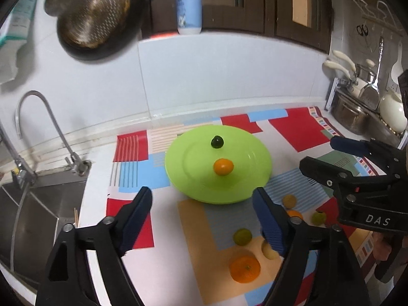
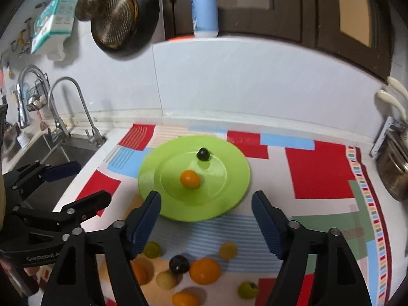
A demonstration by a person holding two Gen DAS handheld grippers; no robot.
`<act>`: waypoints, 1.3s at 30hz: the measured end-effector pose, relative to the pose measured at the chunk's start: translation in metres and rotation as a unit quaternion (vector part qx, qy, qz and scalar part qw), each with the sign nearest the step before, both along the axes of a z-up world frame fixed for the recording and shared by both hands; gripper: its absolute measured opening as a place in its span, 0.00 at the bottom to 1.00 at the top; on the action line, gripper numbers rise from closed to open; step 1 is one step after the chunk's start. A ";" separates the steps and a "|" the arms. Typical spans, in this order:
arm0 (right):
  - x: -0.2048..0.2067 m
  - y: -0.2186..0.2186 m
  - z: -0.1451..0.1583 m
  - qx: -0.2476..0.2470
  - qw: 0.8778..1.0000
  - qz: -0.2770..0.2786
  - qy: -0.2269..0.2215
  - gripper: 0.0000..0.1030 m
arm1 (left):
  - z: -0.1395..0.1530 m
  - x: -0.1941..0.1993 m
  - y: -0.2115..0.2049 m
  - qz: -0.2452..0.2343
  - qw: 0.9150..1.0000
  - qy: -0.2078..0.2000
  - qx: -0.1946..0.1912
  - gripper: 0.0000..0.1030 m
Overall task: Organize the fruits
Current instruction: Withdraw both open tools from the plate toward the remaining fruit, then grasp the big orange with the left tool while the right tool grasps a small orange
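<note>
Both our grippers spread, pinching nothing: left gripper (image 1: 202, 225) and right gripper (image 2: 206, 225) hover near side of patterned mat (image 2: 321, 170). Between and below right fingers we see loose fruits on mat: large orange (image 2: 204, 271), dark plum (image 2: 179, 264), pale yellow fruit (image 2: 166, 279), 2 green limes (image 2: 247, 290) (image 2: 152, 250). Farther off, green plate (image 2: 229, 178) holds 2 fruits: small orange (image 2: 190, 179) near centre, dark round fruit (image 2: 203, 154) beyond it, apart. Sink (image 1: 38, 204) with faucet at left.
</note>
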State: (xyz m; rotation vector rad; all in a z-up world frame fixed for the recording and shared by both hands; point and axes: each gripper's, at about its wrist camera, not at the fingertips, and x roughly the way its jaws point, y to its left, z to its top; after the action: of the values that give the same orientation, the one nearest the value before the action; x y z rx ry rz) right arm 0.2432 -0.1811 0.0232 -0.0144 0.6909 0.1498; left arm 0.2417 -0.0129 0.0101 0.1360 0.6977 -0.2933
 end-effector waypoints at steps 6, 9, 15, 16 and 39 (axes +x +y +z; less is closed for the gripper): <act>-0.031 -0.009 0.006 0.016 1.000 0.004 -0.018 0.81 | 0.009 -0.035 -0.003 0.009 0.999 -0.033 0.003 0.87; -0.044 -0.012 0.006 0.023 0.999 0.004 -0.022 0.81 | 0.011 -0.048 -0.003 0.008 0.999 -0.040 0.000 0.88; -0.067 -0.010 0.004 0.011 0.999 0.003 -0.035 0.81 | 0.007 -0.069 -0.003 0.009 0.999 -0.045 0.003 0.88; -0.070 -0.011 0.004 0.011 0.999 0.004 -0.035 0.81 | 0.007 -0.072 -0.004 0.009 0.999 -0.047 0.005 0.88; -0.102 0.000 -0.027 -0.049 0.997 0.047 -0.025 0.80 | -0.038 -0.092 -0.019 -0.085 0.994 -0.054 0.054 0.79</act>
State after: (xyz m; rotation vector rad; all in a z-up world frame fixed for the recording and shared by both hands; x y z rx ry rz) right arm 0.1416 -0.1808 -0.0042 -0.1440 0.6463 0.2060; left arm 0.1499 -0.0321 -0.0282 0.3122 0.5958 -0.4081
